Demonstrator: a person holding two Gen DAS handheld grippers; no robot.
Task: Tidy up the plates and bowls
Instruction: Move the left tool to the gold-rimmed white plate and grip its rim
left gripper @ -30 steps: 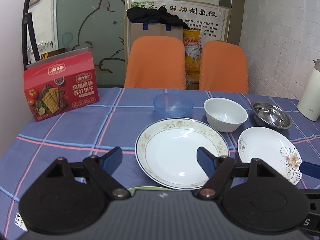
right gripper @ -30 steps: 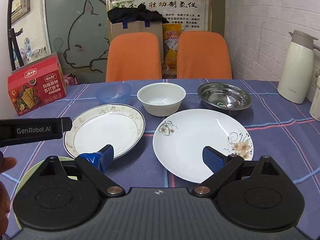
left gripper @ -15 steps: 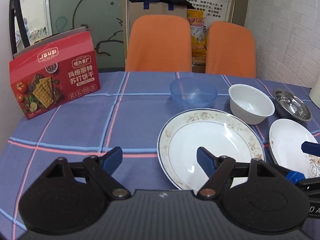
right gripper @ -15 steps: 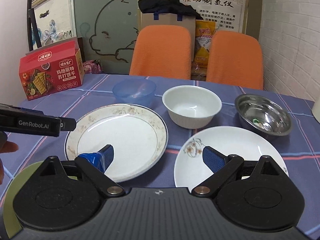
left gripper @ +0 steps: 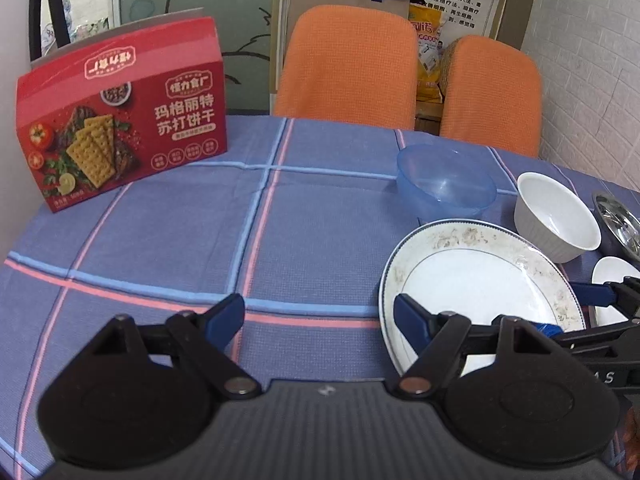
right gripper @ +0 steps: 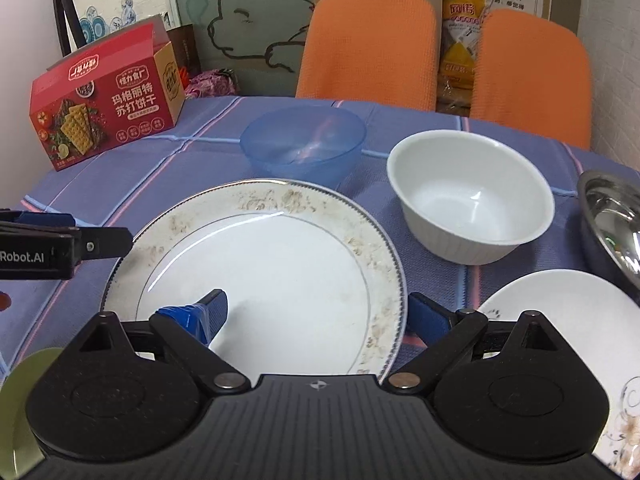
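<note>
Nothing stacked yet, by my reading: gold-rimmed plate (right gripper: 264, 276), floral plate (right gripper: 560, 320), blue bowl (right gripper: 304, 144), white bowl (right gripper: 472, 200) and steel bowl (right gripper: 612, 220) each sit apart on the surface (left gripper: 168, 240). Right gripper (right gripper: 316, 312) is open and empty, straddling the gold-rimmed plate's near-right rim; left gripper (left gripper: 318, 314) is open and empty just left of it. Open cloth lies left up to the cracker box (left gripper: 120, 112); the right side is crowded.
</note>
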